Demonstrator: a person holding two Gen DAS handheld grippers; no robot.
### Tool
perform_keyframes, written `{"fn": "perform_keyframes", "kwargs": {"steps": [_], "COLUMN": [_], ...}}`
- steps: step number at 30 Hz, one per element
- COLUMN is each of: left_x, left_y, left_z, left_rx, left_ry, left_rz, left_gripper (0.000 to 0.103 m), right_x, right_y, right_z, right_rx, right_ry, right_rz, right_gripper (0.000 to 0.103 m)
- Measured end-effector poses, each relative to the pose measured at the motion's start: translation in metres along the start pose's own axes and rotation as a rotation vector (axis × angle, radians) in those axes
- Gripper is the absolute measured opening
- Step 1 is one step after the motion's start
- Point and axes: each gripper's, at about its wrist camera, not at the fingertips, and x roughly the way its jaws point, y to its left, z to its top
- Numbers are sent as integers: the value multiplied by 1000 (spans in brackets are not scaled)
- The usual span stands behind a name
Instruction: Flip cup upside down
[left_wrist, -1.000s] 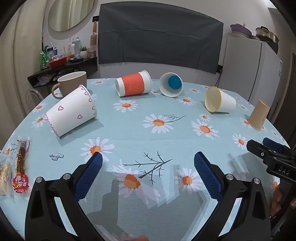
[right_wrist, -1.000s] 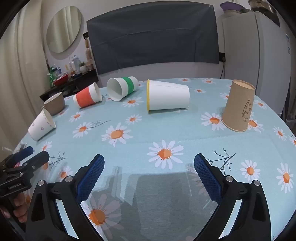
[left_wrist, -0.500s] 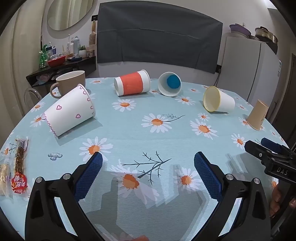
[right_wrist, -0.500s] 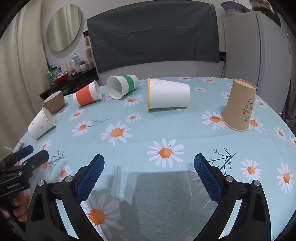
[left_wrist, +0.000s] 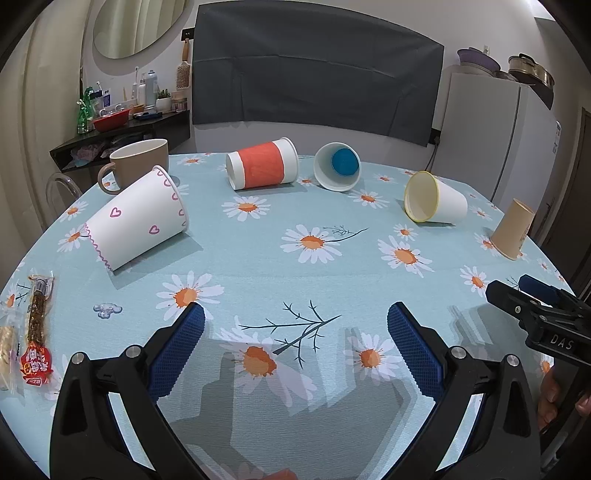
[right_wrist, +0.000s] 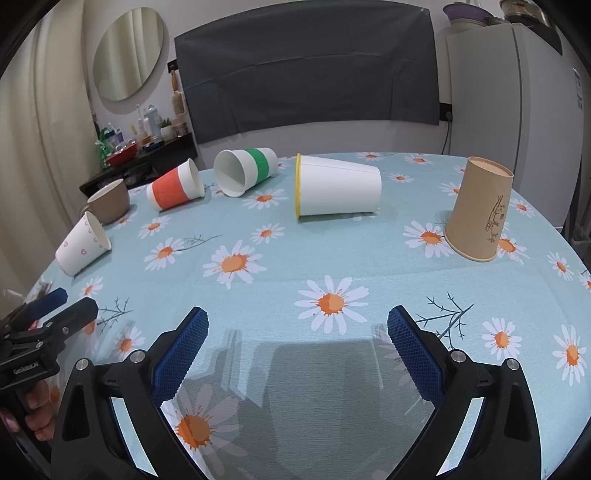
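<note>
Several paper cups lie on their sides on the daisy tablecloth: a white heart-print cup (left_wrist: 138, 218) (right_wrist: 83, 244), a red-banded cup (left_wrist: 263, 168) (right_wrist: 175, 189), a green-banded cup (right_wrist: 244, 176) whose blue inside bottom shows in the left wrist view (left_wrist: 338, 171), and a yellow-rimmed white cup (left_wrist: 434, 202) (right_wrist: 338, 190). A brown paper cup (right_wrist: 480, 214) (left_wrist: 512, 229) stands upside down at the right. My left gripper (left_wrist: 295, 334) is open and empty over the near table. My right gripper (right_wrist: 297, 334) is open and empty too.
A brown ceramic mug (left_wrist: 138, 160) stands upright at the far left. Snack packets (left_wrist: 35, 330) lie at the table's left edge. A dark shelf with bottles (left_wrist: 122, 118) is behind on the left, a white fridge (left_wrist: 495, 147) on the right.
Both views have shifted slightly; the grippers drifted a little over the table. Both stay open and no cup has moved.
</note>
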Motion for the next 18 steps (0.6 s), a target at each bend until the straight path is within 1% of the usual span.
{"fn": "perform_keyframes", "kwargs": {"steps": [8,18], "left_x": [0,-1], "left_y": [-3,-1], "left_z": [0,0], "left_rx": [17,7], "left_ry": [2,3], "left_rz": [4,-2], "left_gripper": [97,97], "right_x": [3,3], "right_y": [0,0], "right_z": [-1,-1], "right_rx": [0,0], "right_ry": [11,14], "right_rz": [4,5], "right_gripper": [94,94]}}
